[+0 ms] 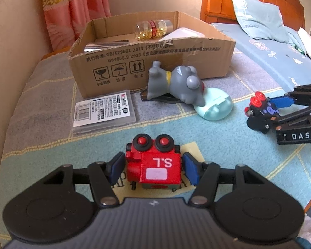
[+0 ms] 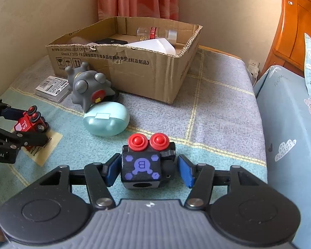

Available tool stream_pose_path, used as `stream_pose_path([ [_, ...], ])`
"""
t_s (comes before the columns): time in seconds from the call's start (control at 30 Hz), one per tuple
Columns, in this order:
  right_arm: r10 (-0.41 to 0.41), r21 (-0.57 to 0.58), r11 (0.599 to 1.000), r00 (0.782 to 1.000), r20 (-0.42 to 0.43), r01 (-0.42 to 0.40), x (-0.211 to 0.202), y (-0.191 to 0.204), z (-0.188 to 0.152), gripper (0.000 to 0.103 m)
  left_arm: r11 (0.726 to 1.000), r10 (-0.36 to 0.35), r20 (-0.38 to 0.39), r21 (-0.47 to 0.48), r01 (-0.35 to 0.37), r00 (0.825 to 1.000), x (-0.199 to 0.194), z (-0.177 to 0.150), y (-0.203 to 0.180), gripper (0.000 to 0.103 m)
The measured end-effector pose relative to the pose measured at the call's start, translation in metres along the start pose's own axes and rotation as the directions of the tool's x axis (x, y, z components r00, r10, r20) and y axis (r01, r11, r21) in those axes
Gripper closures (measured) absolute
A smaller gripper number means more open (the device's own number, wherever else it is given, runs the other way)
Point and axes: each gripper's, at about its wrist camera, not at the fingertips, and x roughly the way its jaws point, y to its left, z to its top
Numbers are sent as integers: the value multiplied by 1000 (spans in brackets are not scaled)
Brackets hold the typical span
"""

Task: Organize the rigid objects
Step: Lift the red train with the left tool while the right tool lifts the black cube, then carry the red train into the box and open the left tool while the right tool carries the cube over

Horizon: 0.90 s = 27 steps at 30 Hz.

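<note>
A red toy car [image 1: 154,161] marked "S.L" sits between the blue pads of my left gripper [image 1: 153,167]. The jaws stand open, with small gaps on both sides. A black toy car [image 2: 146,162] with red wheels and a purple "B" sits between the pads of my right gripper [image 2: 148,169], also open, with a gap on the right side. Both cars rest on the blanket. A cardboard box [image 1: 155,62] stands behind. The red car also shows in the right wrist view [image 2: 31,122], the black car in the left wrist view [image 1: 261,108].
A grey elephant figure [image 1: 176,83] lies on a mint-green case [image 1: 215,108] in front of the box. A clear plastic card case [image 1: 104,111] lies left of them. The box holds a pill bottle [image 1: 153,29] and white items. A bed [image 1: 280,47] stands to the right.
</note>
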Motion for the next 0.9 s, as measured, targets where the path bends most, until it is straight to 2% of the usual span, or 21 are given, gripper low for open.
stream_pose_path([
  [0.2,-1,16,1000,1000,1,1,0,-1,1,40,1000,9,-4,15,-9,1000,-1,2,-2,49],
  [0.3,2,12,1000,1000,3,-2,0,0,1,45,1000,1,-10,9,-1,1000,-1,2,0,49],
  [0.43,6,10,1000,1000,-2,-6,-1,0,2,47,1000,-18,-15,9,18,1000,-2,3,2,49],
  [0.9,43,-68,997,999,-7,-43,-17,1,10,47,999,-26,-21,32,27,999,-19,10,8,51],
])
